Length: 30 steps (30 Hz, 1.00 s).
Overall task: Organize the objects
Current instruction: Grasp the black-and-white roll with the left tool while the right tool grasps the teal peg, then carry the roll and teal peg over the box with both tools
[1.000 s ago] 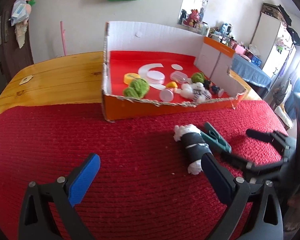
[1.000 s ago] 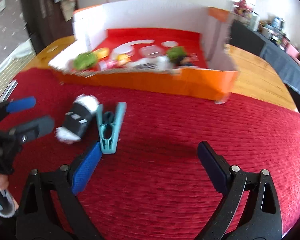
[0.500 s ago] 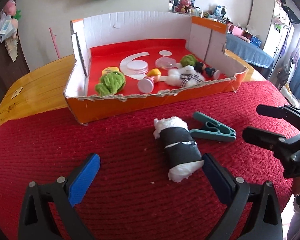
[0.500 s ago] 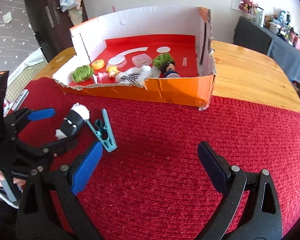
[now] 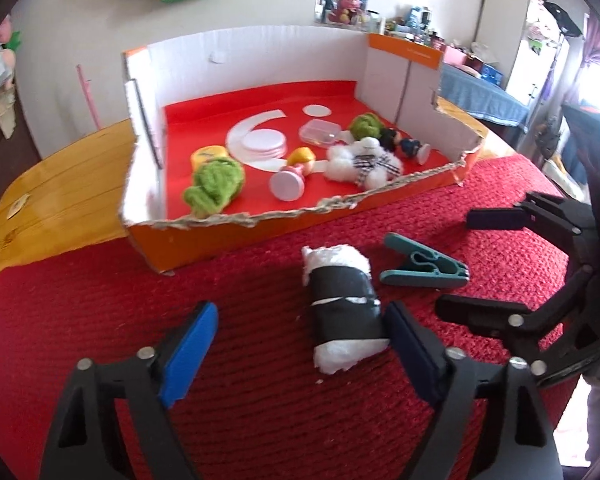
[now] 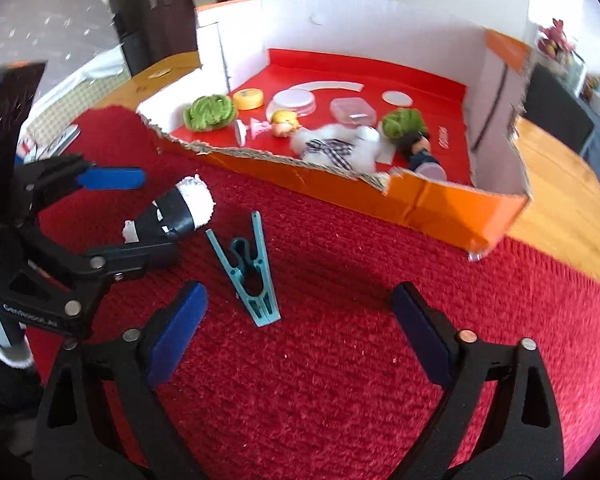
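Observation:
A white roll wrapped in black (image 5: pixel 342 312) lies on the red cloth (image 5: pixel 100 300) in front of the box. My left gripper (image 5: pixel 300 352) straddles it with its jaws closing; the right pad (image 5: pixel 410 350) is at the roll's side and the left pad (image 5: pixel 188 350) stands well off. In the right wrist view the roll (image 6: pixel 194 200) sits between the left gripper's (image 6: pixel 156 216) fingers. A teal clothespin (image 6: pixel 246 268) lies between the fingers of my right gripper (image 6: pixel 298 334), whose jaws are also closing without touching it. The clothespin (image 5: pixel 424 268) lies just right of the roll, with the right gripper (image 5: pixel 456 264) beside it.
An orange cardboard box (image 5: pixel 340 216) with a torn front wall and red floor holds green plush balls (image 5: pixel 216 184), a white plush toy (image 5: pixel 364 160), small dolls and several lids. It stands partly on the wooden table (image 5: pixel 60 184). Room furniture lies beyond.
Both grippers' jaws have narrowed. The left gripper has shifted so the roll sits between its fingers. The right gripper has swung so that the clothespin lies between its fingers.

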{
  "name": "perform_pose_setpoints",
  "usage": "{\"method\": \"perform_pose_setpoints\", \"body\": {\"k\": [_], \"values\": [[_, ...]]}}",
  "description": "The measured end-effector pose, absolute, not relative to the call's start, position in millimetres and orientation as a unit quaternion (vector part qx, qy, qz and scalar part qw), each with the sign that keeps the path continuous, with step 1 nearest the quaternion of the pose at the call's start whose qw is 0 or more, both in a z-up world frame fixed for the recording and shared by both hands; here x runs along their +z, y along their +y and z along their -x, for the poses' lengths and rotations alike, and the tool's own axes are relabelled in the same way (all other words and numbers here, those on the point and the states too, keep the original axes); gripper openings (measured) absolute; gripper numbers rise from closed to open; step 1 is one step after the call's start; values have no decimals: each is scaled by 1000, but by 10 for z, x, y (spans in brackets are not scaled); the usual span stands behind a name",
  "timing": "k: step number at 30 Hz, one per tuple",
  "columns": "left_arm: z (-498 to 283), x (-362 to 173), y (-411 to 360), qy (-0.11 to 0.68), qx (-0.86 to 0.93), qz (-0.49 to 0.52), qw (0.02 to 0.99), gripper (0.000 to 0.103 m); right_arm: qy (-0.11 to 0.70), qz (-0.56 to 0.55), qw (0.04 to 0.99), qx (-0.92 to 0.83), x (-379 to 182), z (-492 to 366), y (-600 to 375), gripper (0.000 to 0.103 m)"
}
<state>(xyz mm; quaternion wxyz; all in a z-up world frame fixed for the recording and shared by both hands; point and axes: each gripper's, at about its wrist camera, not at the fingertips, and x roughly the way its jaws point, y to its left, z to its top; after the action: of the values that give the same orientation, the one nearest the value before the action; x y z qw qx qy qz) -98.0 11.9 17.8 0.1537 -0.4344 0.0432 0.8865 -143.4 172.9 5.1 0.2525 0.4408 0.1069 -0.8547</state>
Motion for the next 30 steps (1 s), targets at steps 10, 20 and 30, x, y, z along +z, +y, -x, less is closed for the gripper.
{"method": "perform_pose_setpoints", "body": {"k": [10,20,30], "values": [[955,191,246,58,882,420,204,36,140,-417,293,-849,59,1405,1534,24],[855,358,177,36,890,400,215,36,95,-406,306,-856,240,1305,1567,23],[704,603,83,26,902,371,218,36,79,-385,305,-867,500,1189,1597,23]]}}
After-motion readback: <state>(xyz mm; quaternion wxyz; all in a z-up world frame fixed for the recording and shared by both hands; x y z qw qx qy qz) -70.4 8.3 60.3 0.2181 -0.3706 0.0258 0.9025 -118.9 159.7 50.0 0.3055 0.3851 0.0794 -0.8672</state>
